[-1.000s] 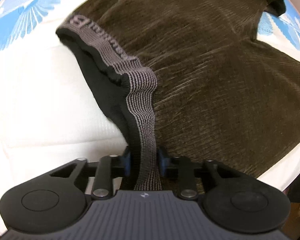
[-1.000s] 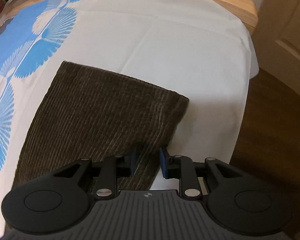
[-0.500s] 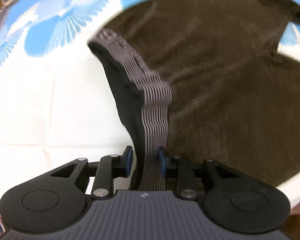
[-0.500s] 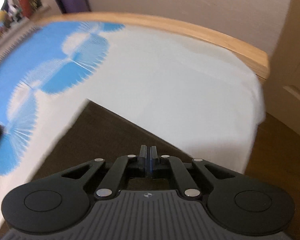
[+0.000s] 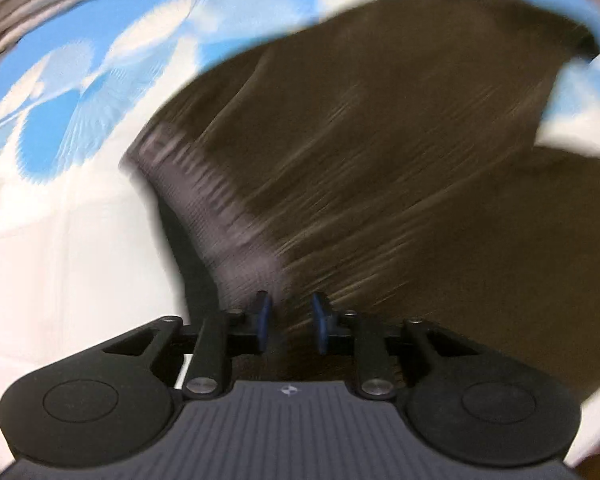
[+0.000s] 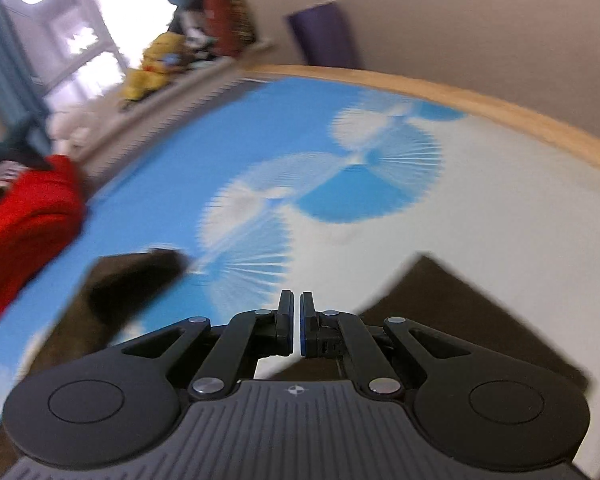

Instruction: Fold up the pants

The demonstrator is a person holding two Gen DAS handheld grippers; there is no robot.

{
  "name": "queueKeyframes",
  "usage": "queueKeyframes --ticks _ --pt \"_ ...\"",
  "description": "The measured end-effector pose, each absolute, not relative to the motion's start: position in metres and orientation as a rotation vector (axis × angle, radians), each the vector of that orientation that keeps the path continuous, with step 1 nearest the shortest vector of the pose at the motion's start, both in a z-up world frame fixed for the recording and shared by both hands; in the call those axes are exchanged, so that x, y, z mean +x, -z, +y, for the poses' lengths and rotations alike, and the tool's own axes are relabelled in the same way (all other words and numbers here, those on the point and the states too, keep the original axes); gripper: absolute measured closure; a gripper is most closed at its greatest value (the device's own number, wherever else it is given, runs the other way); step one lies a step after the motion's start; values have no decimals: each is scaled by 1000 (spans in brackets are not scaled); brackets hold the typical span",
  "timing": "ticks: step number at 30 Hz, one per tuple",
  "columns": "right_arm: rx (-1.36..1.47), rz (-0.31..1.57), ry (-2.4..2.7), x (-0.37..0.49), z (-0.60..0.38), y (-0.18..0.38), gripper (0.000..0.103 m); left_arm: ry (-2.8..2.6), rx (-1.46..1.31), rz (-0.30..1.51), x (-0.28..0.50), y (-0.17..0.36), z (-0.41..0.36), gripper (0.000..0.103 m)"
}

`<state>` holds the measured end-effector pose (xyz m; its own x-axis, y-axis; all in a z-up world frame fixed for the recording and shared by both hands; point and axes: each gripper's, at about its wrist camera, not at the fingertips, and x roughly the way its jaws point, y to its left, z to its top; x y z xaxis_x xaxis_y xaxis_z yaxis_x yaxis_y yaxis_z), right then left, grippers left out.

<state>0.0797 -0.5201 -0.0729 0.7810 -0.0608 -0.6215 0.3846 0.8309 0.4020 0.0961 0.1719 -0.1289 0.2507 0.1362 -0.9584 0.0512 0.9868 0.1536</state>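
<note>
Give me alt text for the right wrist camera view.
The right gripper, fingers shut, sits above brown pants on a blue-and-white patterned sheet. A red cloth lies far left; a wooden edge curves behind.

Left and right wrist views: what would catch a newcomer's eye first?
Dark brown pants fill most of the left wrist view, their grey waistband running down toward the camera. Beneath lies a white sheet with bright blue fan prints, and a red bundle sits at the right wrist view's left edge.
</note>
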Motion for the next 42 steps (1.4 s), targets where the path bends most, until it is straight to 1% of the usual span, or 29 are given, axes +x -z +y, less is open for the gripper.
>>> queueKeyframes --ticks 1,4,6,9,12,15,16,18,20,22,23,24,26,30,31,32,33,35,36,37,38,39,40,41,42 --pt "551 627 230 84 -514 71 100 -125 215 1360 97 136 178 100" --pt "564 600 170 100 -499 66 95 -177 213 1362 101 128 174 100" --pt "589 596 122 115 -492 67 95 -177 239 1304 103 112 160 99" --pt "648 621 79 138 -484 75 95 -222 253 1169 108 78 137 93" --pt "763 630 90 161 -477 87 95 -177 153 1071 124 39 108 90" --pt "820 627 84 190 -465 99 95 -68 113 982 144 11 58 89" --pt "833 631 79 199 -461 103 95 -30 84 957 149 4 43 85" --pt "878 635 73 216 -455 113 95 41 18 909 156 1 17 79" --pt "939 632 74 231 -453 123 95 62 6 877 159 12 -5 78" --pt "979 629 89 245 -452 132 95 41 83 886 166 27 -32 78" --pt "988 628 95 252 -452 135 90 57 114 881 170 31 -44 78" --pt "996 631 98 260 -451 138 81 79 130 871 175 35 -51 78" --pt "1022 631 104 274 -450 145 70 122 116 851 185 41 -60 78" --pt "1104 642 99 297 -447 160 61 199 62 900 204 65 -68 68" --pt "1113 648 97 302 -443 163 60 214 43 925 209 72 -69 65" --pt "1112 656 96 307 -440 165 59 239 15 958 215 79 -70 64" --pt "1106 665 93 311 -436 167 59 247 -10 981 220 89 -65 64" --pt "1107 678 78 316 -429 170 59 219 -31 1010 219 105 -64 60" --pt "1112 678 72 318 -427 171 60 210 -37 1022 224 113 -63 57" --pt "1113 677 70 319 -425 171 61 209 -42 1033 229 121 -63 56" --pt "1110 673 76 320 -423 170 68 207 -39 1047 233 128 -64 56" --pt "1103 669 79 321 -421 169 84 209 -34 1066 236 136 -65 56" --pt "1098 667 77 322 -420 168 91 218 -27 1089 238 142 -66 55" --pt "1084 660 81 322 -418 166 95 231 -16 1111 239 147 -67 55" --pt "1062 652 88 320 -418 163 95 233 10 1122 238 152 -68 56"
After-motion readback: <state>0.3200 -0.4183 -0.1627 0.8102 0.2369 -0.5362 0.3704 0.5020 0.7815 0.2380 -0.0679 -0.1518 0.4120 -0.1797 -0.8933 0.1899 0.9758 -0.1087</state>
